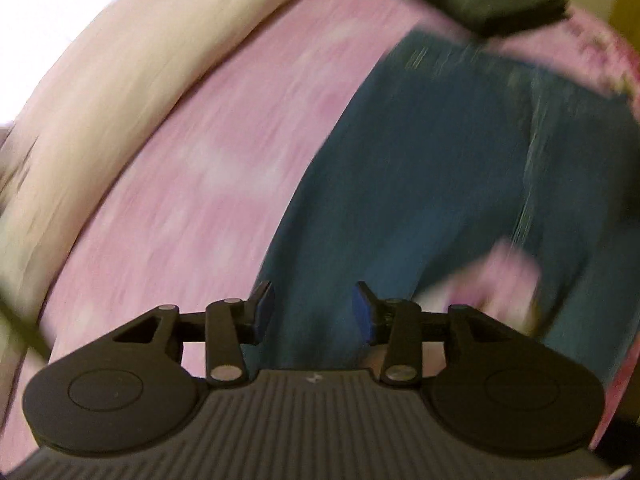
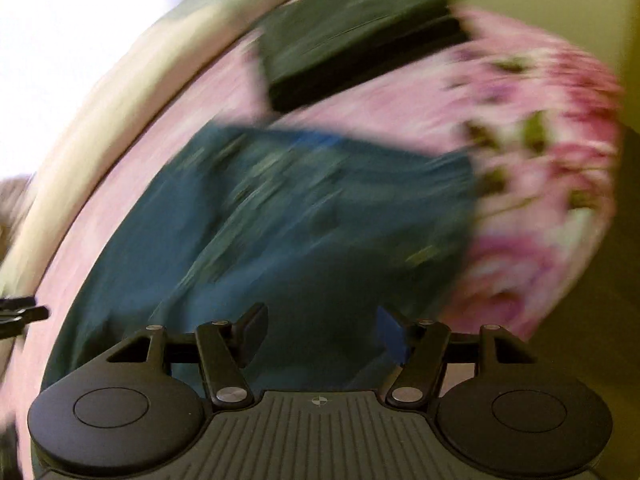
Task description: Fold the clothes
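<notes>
The blue jeans [image 2: 304,220] are lying spread across the pink floral bedspread [image 2: 540,168], waistband end pointing up toward a folded dark garment [image 2: 352,44] that is sitting near the bed's far edge, apart from the denim. You are hovering both tools over the jeans: your right gripper [image 2: 320,332] is standing wide apart with nothing between its pads, and your left gripper [image 1: 314,312] is likewise spread open and empty, poised over the lower leg where a patch of bedspread is showing between the denim. Both views are smearing with motion, so you are clearly swinging in rather than settled. For a clean fold, I would say you are wanting to slow down before contact, come in low on an outer edge of the cloth with each tool, bite only the layers you mean to lift, and be keeping the two grips level so the legs are stacking square instead of twisting. A cream edge [image 1: 100,92] is running along the bed's far side. As for writing, nothing is reading here: no label or brand is legible on denim, bedding or tools through the blur.
</notes>
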Available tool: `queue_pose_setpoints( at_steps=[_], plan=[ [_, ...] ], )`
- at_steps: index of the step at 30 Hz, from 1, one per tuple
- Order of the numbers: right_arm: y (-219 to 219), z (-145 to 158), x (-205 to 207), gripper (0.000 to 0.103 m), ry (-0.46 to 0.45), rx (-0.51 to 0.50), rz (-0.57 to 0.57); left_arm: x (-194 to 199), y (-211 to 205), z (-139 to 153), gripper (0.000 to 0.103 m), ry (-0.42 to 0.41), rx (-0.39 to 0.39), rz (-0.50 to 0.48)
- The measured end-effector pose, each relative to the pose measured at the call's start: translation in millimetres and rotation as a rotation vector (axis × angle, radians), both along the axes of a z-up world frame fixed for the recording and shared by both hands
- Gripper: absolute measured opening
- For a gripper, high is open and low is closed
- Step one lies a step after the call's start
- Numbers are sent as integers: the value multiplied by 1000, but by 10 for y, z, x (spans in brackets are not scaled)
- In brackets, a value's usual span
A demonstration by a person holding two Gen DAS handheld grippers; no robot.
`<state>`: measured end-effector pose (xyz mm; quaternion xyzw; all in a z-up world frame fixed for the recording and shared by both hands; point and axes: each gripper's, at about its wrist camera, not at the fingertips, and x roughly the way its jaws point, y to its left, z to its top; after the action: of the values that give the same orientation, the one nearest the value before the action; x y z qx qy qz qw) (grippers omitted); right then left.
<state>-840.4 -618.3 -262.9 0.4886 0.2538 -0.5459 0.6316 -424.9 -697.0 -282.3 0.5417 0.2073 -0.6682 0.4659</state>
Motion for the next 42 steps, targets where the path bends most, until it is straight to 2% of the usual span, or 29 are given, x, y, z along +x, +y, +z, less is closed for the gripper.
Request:
queue_pose_setpoints(
  at_steps=[3, 6, 10, 13, 15, 17, 18, 20, 22, 23, 25, 27, 30, 33, 35, 38, 42],
  plan=[
    [164, -8, 680, 63, -31, 17, 229, 707, 498, -20, 45, -79, 37, 93],
    [321, -26, 1345, 63, -54, 12, 428, 1302, 969, -50, 48, -154, 43, 128],
    [683, -80, 2271, 63, -56, -8, 663, 1842, 1404, -164, 50, -122, 49, 155],
    [1012, -156, 2867, 63, -19, -21, 798, 2160, 1697, -308, 50, -43, 49, 159],
    [1240, -241, 3176, 63, 16, -18, 855, 2235, 1743, -379, 52, 29, 48, 145],
    [1458, -351, 3400, 64, 84, -7, 870, 2288, 1747, -451, 53, 161, 71, 196],
    [1538, -401, 3462, 65, 117, -3, 867, 2289, 1707, -477, 55, 232, 76, 222],
    [1637, -460, 3529, 80, 159, 12, 832, 2256, 1629, -535, 61, 324, 64, 263],
    [1626, -419, 3570, 81, 184, 27, 785, 2205, 1557, -632, 61, 348, 56, 304],
    [1635, -426, 3574, 81, 193, 32, 766, 2184, 1536, -693, 59, 323, 55, 332],
    [1624, -407, 3572, 81, 211, 38, 736, 2150, 1510, -796, 28, 278, 50, 384],
    [1579, -363, 3541, 81, 224, 45, 722, 2193, 1633, -732, 6, 266, 35, 410],
    [1531, -274, 3456, 81, 237, 38, 717, 2388, 1968, -429, 7, 255, -40, 451],
    [1528, -223, 3440, 81, 224, 28, 732, 2592, 2482, -48, 7, 291, -48, 606],
    [1555, -204, 3480, 81, 209, 22, 759, 2599, 2857, 98, 7, 300, -39, 708],
    [1606, -243, 3581, 81, 179, 35, 818, 2500, 3288, 33, 8, 301, 35, 822],
    [1662, -378, 3711, 81, 165, 75, 933, 2429, 3569, -233, 17, 302, 124, 940]
  ],
)
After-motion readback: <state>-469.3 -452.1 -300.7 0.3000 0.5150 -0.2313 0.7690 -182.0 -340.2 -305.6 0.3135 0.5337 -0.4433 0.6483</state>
